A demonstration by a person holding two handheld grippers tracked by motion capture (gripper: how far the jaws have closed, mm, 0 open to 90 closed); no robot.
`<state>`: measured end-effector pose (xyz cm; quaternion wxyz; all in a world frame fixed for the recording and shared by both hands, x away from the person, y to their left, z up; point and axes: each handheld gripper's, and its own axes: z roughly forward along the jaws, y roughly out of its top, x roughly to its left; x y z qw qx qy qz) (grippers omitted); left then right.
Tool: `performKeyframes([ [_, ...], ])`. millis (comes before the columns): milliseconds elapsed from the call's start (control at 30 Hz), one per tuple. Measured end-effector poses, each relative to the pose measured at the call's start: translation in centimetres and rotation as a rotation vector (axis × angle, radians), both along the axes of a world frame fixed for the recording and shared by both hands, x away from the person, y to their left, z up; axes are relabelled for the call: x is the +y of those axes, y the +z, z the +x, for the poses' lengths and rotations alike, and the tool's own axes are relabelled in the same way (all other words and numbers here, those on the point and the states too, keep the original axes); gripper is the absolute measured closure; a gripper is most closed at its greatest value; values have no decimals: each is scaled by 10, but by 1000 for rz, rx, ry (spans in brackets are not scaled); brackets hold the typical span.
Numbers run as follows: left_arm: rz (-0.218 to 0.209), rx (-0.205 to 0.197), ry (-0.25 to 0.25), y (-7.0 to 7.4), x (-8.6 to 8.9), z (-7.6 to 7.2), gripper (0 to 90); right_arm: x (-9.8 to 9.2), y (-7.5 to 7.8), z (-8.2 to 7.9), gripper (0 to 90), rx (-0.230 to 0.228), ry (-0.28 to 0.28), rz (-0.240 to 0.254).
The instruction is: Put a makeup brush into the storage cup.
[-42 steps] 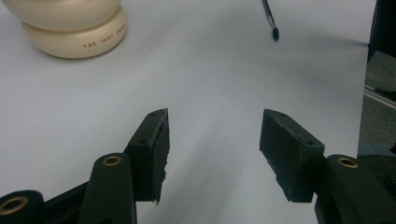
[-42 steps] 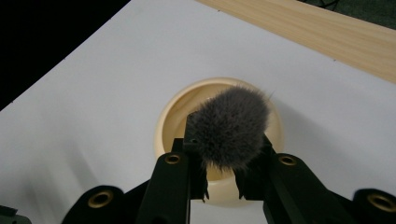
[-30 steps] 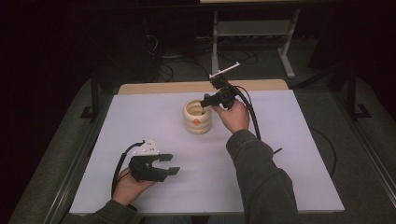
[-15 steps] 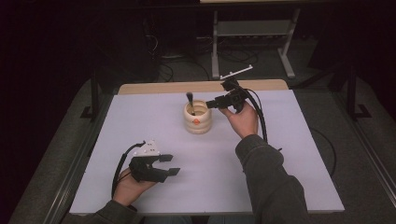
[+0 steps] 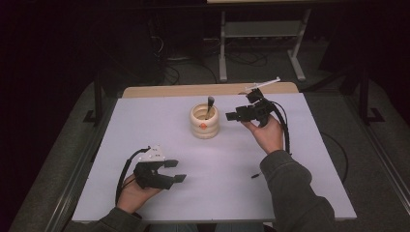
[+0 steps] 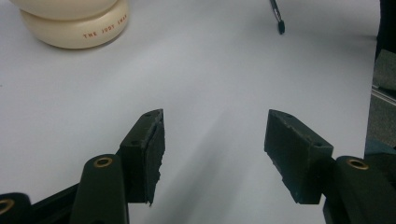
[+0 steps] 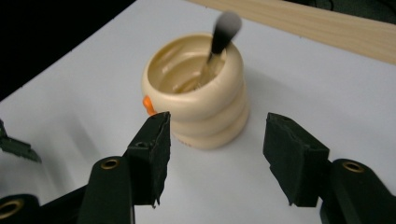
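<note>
Brush parked in the pot, both tools empty

From above, the cream ribbed ceramic pot [image 5: 204, 121] sits mid-surface toward the far edge of the pale lilac surface [image 5: 232, 164], and the dark-bristled makeup brush [image 5: 209, 105] stands in it, bristles up, leaning on the rim. The right tool [image 5: 232, 116] hovers just beside the pot; its jaws have just been opening and there's nothing between them, so it's let go. The right gripper view catches an orange mark [image 7: 148, 105] on the pot's side. The left gripper view adds red lettering [image 6: 104, 29] on the pot's base and a small black stick [image 6: 277, 16] lying apart on the surface. The left tool [image 5: 179, 171] rests near the front edge, jaws spread, gripping nothing.
</note>
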<state>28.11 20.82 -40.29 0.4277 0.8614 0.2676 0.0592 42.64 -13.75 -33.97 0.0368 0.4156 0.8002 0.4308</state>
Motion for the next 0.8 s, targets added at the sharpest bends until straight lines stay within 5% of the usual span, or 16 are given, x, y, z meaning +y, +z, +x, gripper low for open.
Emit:
performKeyframes([
  [400, 0, -2, 4, 0, 1, 1, 375, -14, -9, -19, 390, -2, 18, 21],
  [800, -4, -9, -3, 1, -3, -1, 375, -24, -16, -52, 325, -50, 78, -32],
])
